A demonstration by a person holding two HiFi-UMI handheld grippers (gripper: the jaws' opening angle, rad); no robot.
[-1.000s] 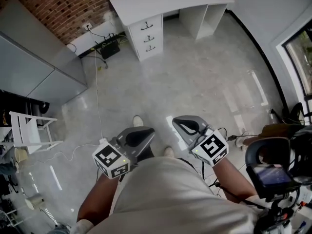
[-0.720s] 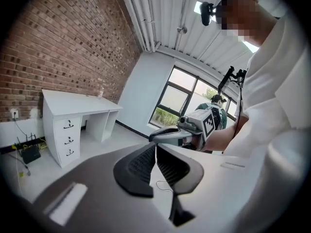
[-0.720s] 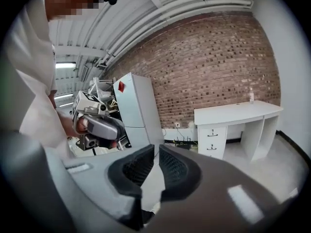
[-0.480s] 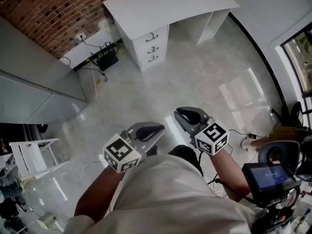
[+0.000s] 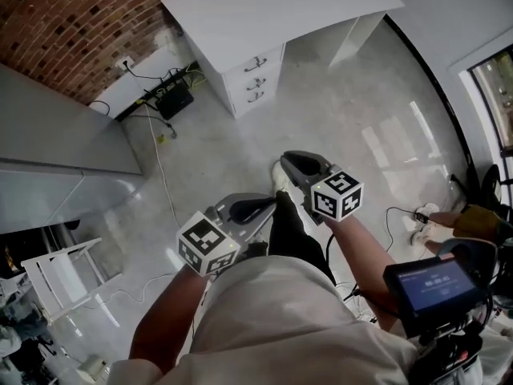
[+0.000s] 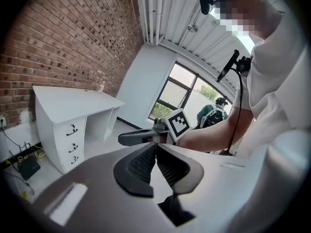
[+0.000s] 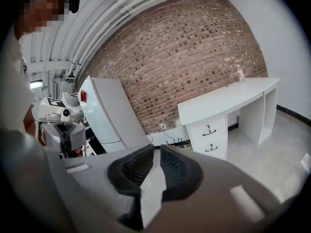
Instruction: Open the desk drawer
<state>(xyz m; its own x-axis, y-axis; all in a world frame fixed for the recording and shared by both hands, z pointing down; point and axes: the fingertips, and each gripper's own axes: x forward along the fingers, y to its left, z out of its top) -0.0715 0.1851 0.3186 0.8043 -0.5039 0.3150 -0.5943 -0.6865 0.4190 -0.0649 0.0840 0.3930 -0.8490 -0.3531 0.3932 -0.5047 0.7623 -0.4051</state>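
Observation:
The white desk [image 5: 264, 6] stands at the top of the head view against the brick wall. Its stack of three drawers [image 5: 256, 77], each with a dark handle, is closed. Both grippers are held in front of my body, well short of the desk. My left gripper [image 5: 269, 204] is shut and empty, its marker cube nearer my torso. Ahead of it and to the right, my right gripper [image 5: 285, 160] is also shut and empty. The left gripper [image 6: 155, 144] view has the drawers [image 6: 73, 141] far left. From the right gripper [image 7: 157, 149] view the drawers [image 7: 209, 136] are straight ahead.
A large grey cabinet [image 5: 56, 147] fills the left. A black router [image 5: 175, 100] and cables lie on the floor by the wall, and a white cable [image 5: 164, 183] trails across the floor. A white rack [image 5: 60, 273] stands lower left, a screen device [image 5: 435, 283] lower right.
The desk has come nearer and larger in view. Both grippers have moved forward, the right one furthest, and stay shut. My dark trouser leg now shows between them.

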